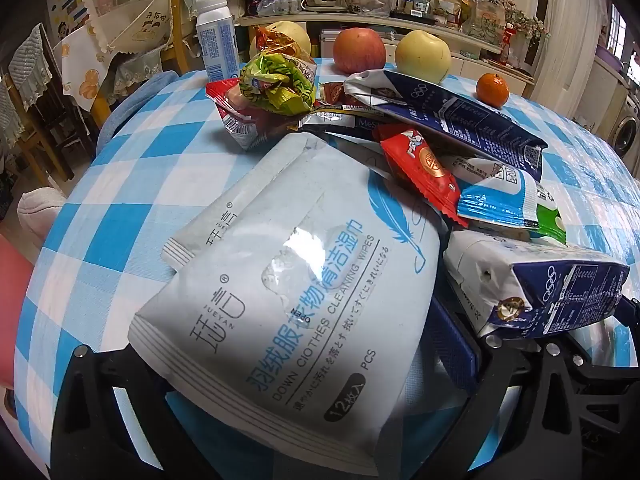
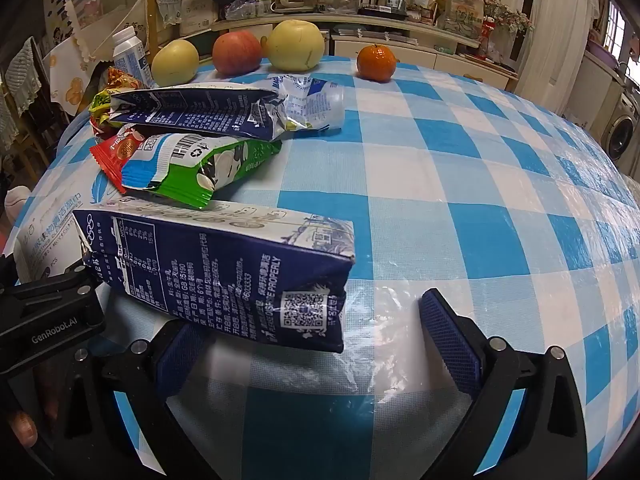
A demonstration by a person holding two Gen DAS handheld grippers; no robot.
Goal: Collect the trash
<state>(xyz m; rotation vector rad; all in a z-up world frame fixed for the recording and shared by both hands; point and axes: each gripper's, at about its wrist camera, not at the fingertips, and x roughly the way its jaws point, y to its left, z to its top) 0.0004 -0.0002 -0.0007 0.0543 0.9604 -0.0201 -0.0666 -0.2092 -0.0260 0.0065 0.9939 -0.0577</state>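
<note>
A heap of trash lies on the blue-checked tablecloth (image 1: 100, 216). A big white wipes pack (image 1: 280, 280) fills the left wrist view and lies between the wide-apart fingers of my left gripper (image 1: 264, 332), which is open. It covers the left finger; the right blue pad (image 1: 456, 344) stands clear of it. A dark blue milk carton (image 2: 224, 272) lies on its side. Its near end sits between the fingers of my right gripper (image 2: 316, 340), which is open, with neither pad (image 2: 452, 344) touching it. The same carton (image 1: 540, 292) shows to the right of the wipes.
Behind the carton are a green-and-blue wrapper (image 2: 192, 168), a red wrapper (image 2: 112, 152), a flattened carton (image 2: 192, 112) and a crumpled plastic bottle (image 2: 316, 104). Pears, an apple (image 2: 236, 54) and an orange (image 2: 376, 62) line the far edge, beside a white bottle (image 1: 216, 36). Chairs stand at the left.
</note>
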